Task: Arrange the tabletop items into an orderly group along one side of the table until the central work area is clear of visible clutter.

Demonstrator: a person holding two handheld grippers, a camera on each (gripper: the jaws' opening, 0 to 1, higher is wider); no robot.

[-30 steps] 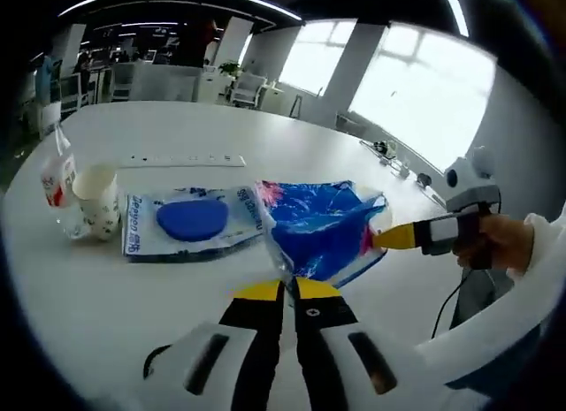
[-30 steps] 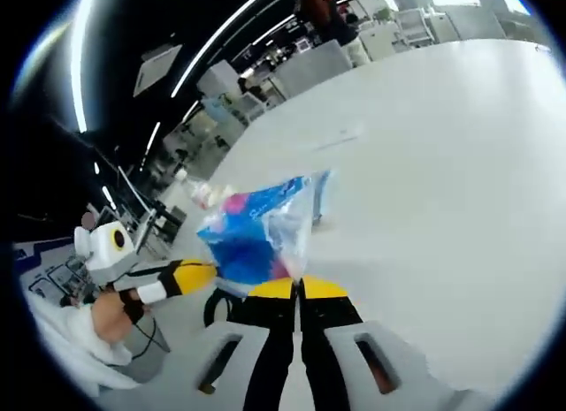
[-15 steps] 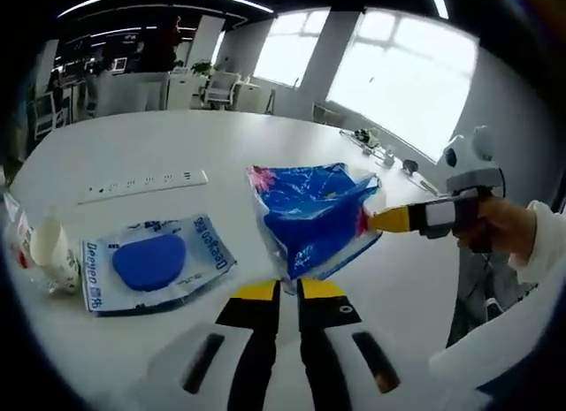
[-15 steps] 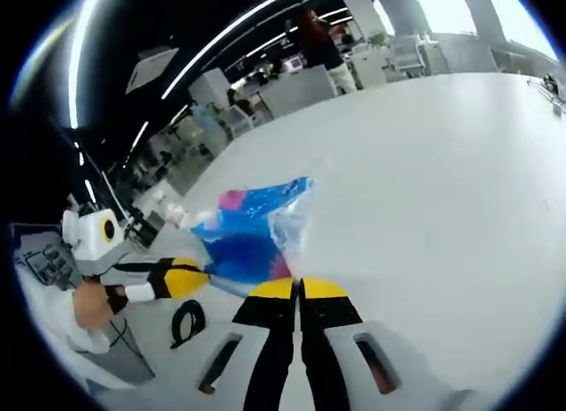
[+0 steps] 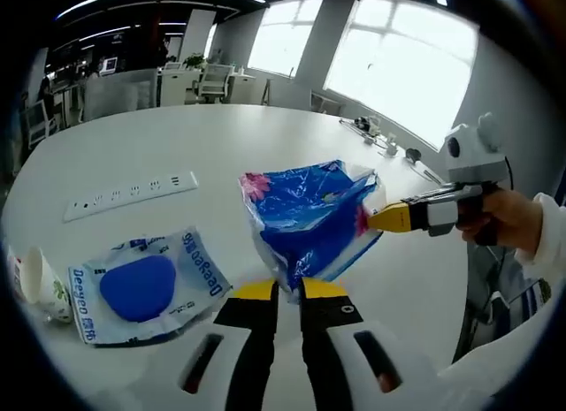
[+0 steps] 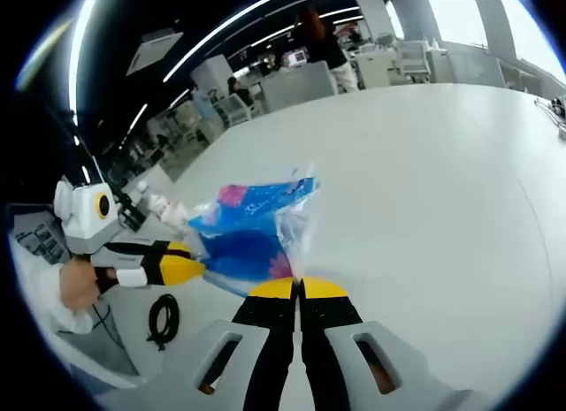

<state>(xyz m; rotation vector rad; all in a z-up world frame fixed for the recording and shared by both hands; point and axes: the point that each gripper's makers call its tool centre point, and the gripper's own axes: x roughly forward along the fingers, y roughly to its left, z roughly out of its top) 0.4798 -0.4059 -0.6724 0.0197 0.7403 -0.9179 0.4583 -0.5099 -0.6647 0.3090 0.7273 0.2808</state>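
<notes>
Bag of crinkled blue-and-clear plastic with a pink patch [image 5: 309, 221] hangs at centre frame of the left gripper view, lifted off the white tabletop [image 5: 265, 150] and stretched between both tools. Left gripper [image 5: 287, 290]: yellow-tipped jaws together, clamped on the bag's lower edge. Right gripper [image 5: 382, 218] enters from the right of that view, held by a person's hand [image 5: 508, 221], its tip pinching the bag's far corner. Right gripper view confirms: own jaws [image 6: 299, 288] closed on the bag [image 6: 252, 239] at centre, left gripper [image 6: 172, 268] at lower left.

Change over the last second: the bag sat closer to the flat clear pouch holding a blue oval pad [image 5: 141, 285], partly overlapping it; now the two are well apart, the pouch at lower left of the left gripper view. White patterned paper cup [image 5: 34, 278] has slid to the far left edge. White power strip [image 5: 133, 192] now at upper left. Most of this is camera travel.

Judgement: bag is in transit, being carried away from the other items. Pouch, cup and strip not yet grouped; centre not yet cleared.
</notes>
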